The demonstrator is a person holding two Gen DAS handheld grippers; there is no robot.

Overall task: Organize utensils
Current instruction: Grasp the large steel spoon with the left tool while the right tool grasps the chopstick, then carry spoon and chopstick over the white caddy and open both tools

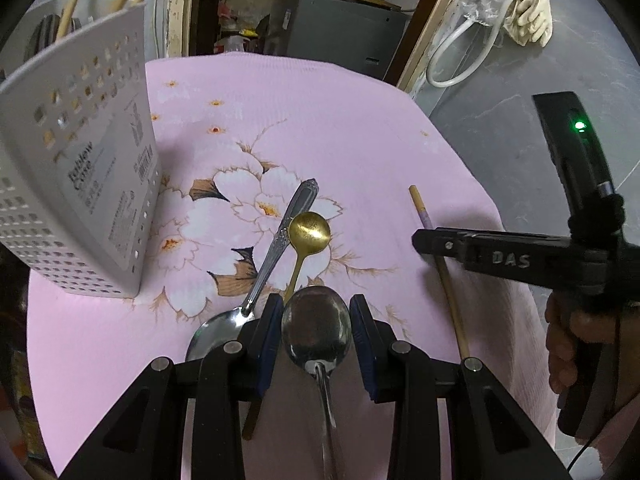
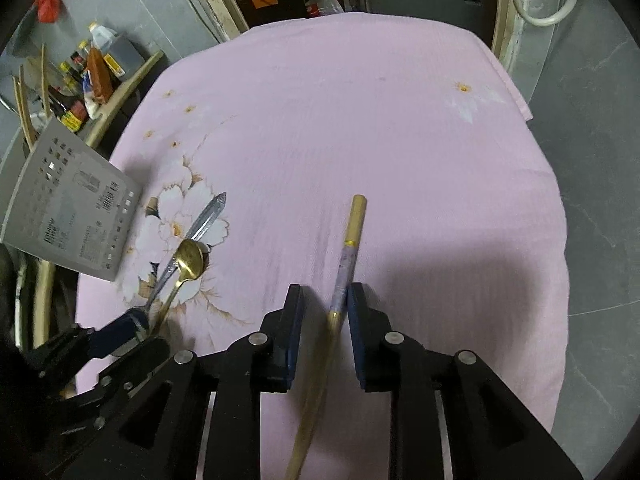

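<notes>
Bench under pink floral cloth (image 1: 320, 112). White perforated caddy (image 1: 80, 184) far left, chopsticks already inside. Step: pickup.

Left hand-held gripper (image 1: 316, 320) clamped on steel spoon (image 1: 316, 324) bowl.

Right hand-held gripper (image 2: 324, 312) apart, straddling chopstick (image 2: 348, 248), not clamped.

Silver spoon (image 1: 276, 248), gold spoon (image 1: 306, 236) lie mid-bench.

Next, likely: carry spoon to caddy; close on chopstick.

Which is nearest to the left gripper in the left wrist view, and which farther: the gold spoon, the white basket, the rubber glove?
1. Gold spoon: on the cloth, just ahead of the left gripper.
2. White basket: farther off, on the left.
3. Rubber glove: farthest, on the floor at top right.
</notes>
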